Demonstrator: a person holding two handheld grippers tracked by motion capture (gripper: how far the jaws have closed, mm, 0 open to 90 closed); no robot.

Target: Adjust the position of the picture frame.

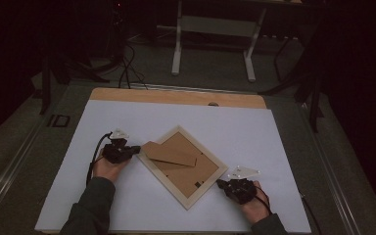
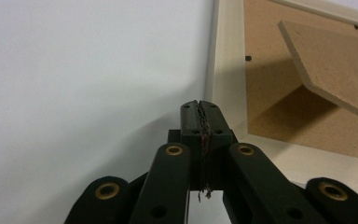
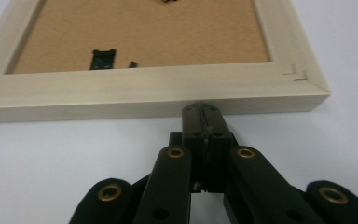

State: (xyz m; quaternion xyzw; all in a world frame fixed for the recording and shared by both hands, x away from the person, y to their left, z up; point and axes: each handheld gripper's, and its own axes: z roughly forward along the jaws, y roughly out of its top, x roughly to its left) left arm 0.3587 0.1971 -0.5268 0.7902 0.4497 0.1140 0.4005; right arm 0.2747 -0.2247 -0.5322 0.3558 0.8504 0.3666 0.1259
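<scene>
- On the desk (image 1: 127,215), a white sheet covers nearly the whole top; a strip of bare wood shows along the far edge.
- Picture frame (image 1: 210,183): pale wood, lying face-down at mid-desk, turned so its corners point near, far, left and right; brown backing board faces up.
- Stand flap (image 1: 169,152): brown board leaf on the frame's back, tilted up off the backing at the left corner and reaching over the rim there.
- Left hand (image 1: 108,169): grey sleeve, resting at the frame's left, holding the left claw (image 1: 138,148).
- Left claw: jaws pressed together with nothing between them; tips just beside the frame's left corner; whether they touch it cannot be told.
- Right hand (image 1: 254,205): at the near right, holding the right claw (image 1: 219,182).
- Right claw: jaws pressed together, empty; tips right against the outer face of the frame's near-right rail.
- Small black clip (image 3: 103,59): on the backing, close to that rail.
</scene>
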